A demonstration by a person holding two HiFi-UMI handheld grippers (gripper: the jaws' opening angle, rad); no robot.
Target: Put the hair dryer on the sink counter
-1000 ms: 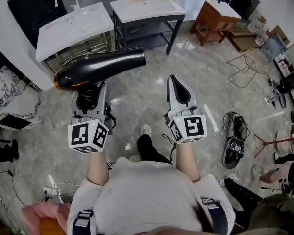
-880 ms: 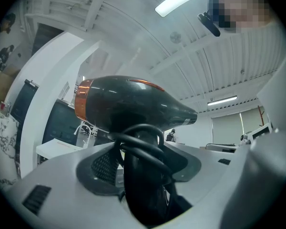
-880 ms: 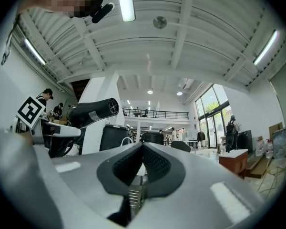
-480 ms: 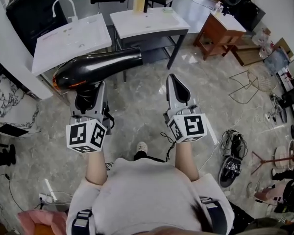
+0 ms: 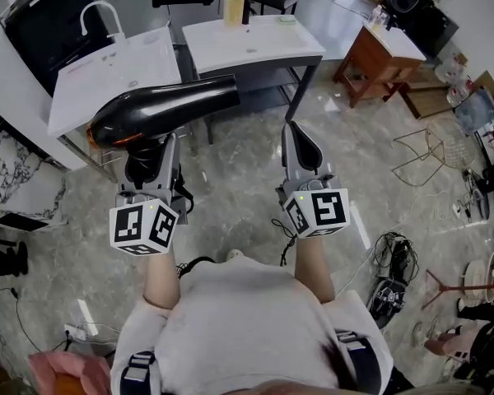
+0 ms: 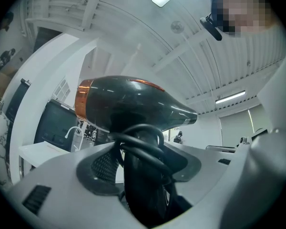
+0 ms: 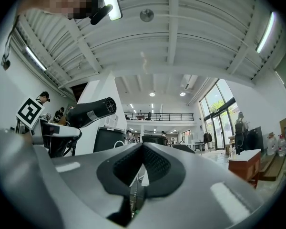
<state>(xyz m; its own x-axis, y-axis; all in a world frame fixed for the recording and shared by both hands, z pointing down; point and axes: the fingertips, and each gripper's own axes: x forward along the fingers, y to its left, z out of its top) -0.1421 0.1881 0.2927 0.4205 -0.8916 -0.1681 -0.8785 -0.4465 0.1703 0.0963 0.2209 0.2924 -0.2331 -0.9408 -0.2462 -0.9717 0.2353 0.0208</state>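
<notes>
A black hair dryer (image 5: 160, 109) with an orange band at its rear lies level, nozzle to the right, held up over the floor. My left gripper (image 5: 148, 161) is shut on its handle, with the cord looped round it (image 6: 140, 149). The dryer also shows at the left of the right gripper view (image 7: 88, 112). My right gripper (image 5: 300, 151) is shut with nothing in it, to the right of the dryer. The white sink counter (image 5: 95, 85) with a faucet (image 5: 99, 13) stands just beyond the dryer at the upper left.
A second white-topped stand (image 5: 251, 44) with a yellow bottle (image 5: 234, 5) is to the right of the sink. A wooden table (image 5: 379, 60) stands at the upper right. Wire racks (image 5: 432, 151) and cables (image 5: 391, 262) lie on the marble floor at the right.
The person has walked toward the sink; the counter and stand now sit nearer in the head view. Both grippers hold the same pose, the dryer still in the left.
</notes>
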